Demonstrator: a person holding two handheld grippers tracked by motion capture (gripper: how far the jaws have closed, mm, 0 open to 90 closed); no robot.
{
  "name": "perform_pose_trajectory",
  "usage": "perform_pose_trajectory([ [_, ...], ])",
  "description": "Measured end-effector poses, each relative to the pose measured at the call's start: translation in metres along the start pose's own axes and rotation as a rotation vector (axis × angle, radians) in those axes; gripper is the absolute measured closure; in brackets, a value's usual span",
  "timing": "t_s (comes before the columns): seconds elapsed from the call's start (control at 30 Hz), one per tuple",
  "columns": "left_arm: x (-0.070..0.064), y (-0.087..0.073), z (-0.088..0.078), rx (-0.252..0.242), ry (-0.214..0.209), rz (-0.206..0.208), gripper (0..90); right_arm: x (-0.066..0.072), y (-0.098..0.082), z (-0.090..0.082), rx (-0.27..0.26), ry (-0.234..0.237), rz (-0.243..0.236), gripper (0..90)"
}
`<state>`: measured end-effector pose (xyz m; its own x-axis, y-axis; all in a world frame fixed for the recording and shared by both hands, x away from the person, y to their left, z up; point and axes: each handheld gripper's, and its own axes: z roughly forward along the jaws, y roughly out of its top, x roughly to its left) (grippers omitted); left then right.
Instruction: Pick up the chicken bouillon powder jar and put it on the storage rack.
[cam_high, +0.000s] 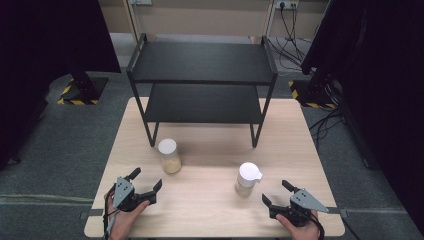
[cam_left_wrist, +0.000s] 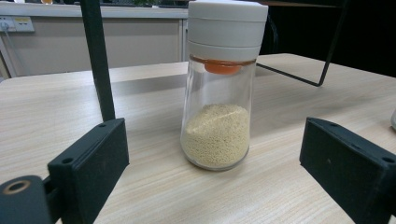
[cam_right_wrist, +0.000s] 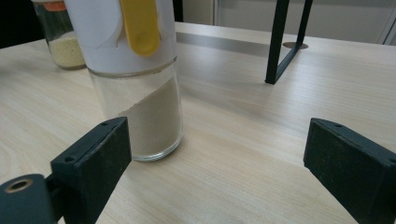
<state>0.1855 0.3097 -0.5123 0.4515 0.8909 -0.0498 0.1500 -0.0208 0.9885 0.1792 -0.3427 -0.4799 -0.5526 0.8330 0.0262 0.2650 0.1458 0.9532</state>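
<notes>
Pale wood table (cam_high: 210, 200); both grippers resting, jaws spread, empty: left gripper (cam_high: 146, 186) facing grain-filled glass jar (cam_high: 169, 156), right gripper (cam_high: 275, 193) facing white-capped shaker (cam_high: 247, 179). Likely pre-grasp; next, closing in.

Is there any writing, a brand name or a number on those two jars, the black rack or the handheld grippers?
None can be read.
Jar of yellow grains: no label or print shows.
Jar of fine powder: white cap and yellow tab, no print.
Black rack: bare.
Wall sockets: any marks are too small to read.
</notes>
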Motion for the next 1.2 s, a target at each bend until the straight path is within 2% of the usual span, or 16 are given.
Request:
perform_pose_trajectory([
  [0.2, 0.0, 0.004, 0.002, -0.033, -0.014, -0.008, 7.4, 0.001, 0.0, 0.0, -0.001, -0.004, -0.006, 7.7],
  [0.5, -0.002, 0.012, 0.012, -0.058, -0.04, -0.004, 7.6, 0.001, -0.001, 0.0, -0.003, -0.01, 0.008, 7.7],
  [0.6, -0.004, 0.018, 0.019, -0.069, -0.053, 0.013, 7.9, 0.001, 0.0, 0.0, -0.003, -0.008, 0.002, 7.7],
  [0.7, -0.005, 0.022, 0.026, -0.079, -0.057, 0.011, 8.5, 0.001, 0.0, 0.0, 0.001, -0.006, 0.007, 7.7],
  [0.97, -0.004, 0.029, 0.043, -0.082, -0.053, 0.015, 9.6, 0.001, 0.0, 0.0, 0.001, -0.007, 0.003, 7.9],
  [1.1, -0.004, 0.034, 0.053, -0.078, -0.039, 0.024, 11.2, 0.001, 0.001, 0.001, 0.003, -0.007, 0.002, 7.9],
  [1.2, -0.006, 0.037, 0.06, -0.062, -0.018, 0.045, 12.2, 0.001, 0.001, 0.001, 0.003, -0.007, 0.002, 7.9],
])
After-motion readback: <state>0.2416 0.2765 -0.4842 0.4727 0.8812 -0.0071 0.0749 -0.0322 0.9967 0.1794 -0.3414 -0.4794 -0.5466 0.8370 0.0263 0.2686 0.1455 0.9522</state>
